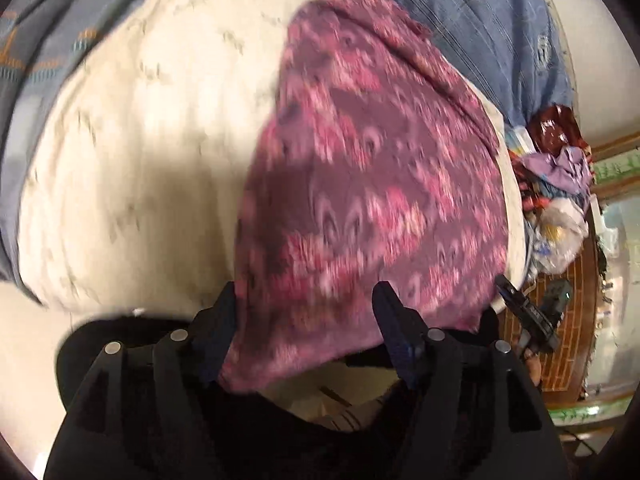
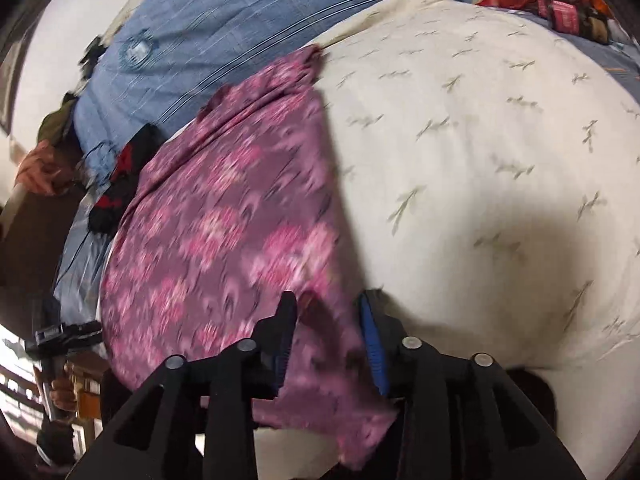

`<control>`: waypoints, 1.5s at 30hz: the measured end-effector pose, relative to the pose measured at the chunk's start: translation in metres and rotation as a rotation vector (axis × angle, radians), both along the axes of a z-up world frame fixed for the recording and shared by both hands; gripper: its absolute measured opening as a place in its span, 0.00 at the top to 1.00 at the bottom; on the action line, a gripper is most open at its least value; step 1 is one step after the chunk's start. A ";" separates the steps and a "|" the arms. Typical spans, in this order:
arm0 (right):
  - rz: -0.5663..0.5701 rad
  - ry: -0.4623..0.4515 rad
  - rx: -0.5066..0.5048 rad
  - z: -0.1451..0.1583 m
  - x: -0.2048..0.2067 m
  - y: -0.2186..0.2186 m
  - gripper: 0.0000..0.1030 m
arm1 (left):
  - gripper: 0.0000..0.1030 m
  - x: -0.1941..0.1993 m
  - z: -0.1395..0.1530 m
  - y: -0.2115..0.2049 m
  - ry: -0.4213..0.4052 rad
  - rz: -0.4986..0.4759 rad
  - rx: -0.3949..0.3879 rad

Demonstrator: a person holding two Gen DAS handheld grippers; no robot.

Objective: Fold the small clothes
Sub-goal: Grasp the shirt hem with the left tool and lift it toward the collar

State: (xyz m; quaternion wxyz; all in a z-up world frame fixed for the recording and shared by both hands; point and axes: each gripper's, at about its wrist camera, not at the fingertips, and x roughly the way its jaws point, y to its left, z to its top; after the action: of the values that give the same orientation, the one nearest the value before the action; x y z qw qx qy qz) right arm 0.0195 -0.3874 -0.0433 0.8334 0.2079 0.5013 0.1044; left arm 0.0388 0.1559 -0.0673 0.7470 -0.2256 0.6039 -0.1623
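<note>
A purple-and-pink patterned garment (image 1: 372, 184) lies spread over a cream cushion (image 1: 132, 152) printed with small leaf sprigs, its near hem drawn off the cushion's near edge and into 2 handheld grippers at once. In the left wrist view the left gripper (image 1: 304, 300) has its fingers set wide, with the hem passing between them; the cloth touches the inner face of each finger, but whether it is actually pinched cannot be told from the blurred picture. In the right wrist view the right gripper (image 2: 328, 308) stands narrower, its blue-padded fingers (image 2: 372, 344) flanking a bunched corner of the same garment, which hangs below them, so a hold there looks likely.

Holding 2 points along 1 hem appears meant to keep the fabric taut and square, so the near half can be carried over the far half on the cushion. The cushion seems to serve as the folding surface, raised above the blue striped bedcover (image 1: 472, 12) that shows beyond its far edge. A heap of mixed clothes and bags (image 1: 556, 184) sits beside the cushion on the right of the left wrist view, probably the stock yet to be folded. The fold does not look made yet: the garment lies in 1 layer.
</note>
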 end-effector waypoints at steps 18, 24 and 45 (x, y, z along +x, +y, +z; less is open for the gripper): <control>0.214 0.081 -0.182 -0.011 -0.020 0.024 0.95 | 0.83 -0.023 -0.032 -0.014 0.088 -0.063 -0.011; 0.155 0.039 -0.015 0.010 -0.029 0.009 0.95 | 0.96 -0.037 0.006 -0.023 -0.004 -0.131 -0.059; 0.025 0.069 0.261 0.005 0.017 -0.024 0.63 | 0.51 0.038 0.002 0.001 0.038 0.021 -0.277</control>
State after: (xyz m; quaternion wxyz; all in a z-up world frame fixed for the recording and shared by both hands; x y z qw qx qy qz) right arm 0.0366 -0.4117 -0.0379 0.7803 0.3117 0.5143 0.1718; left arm 0.0766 0.1566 -0.0653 0.6985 -0.3360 0.5876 -0.2322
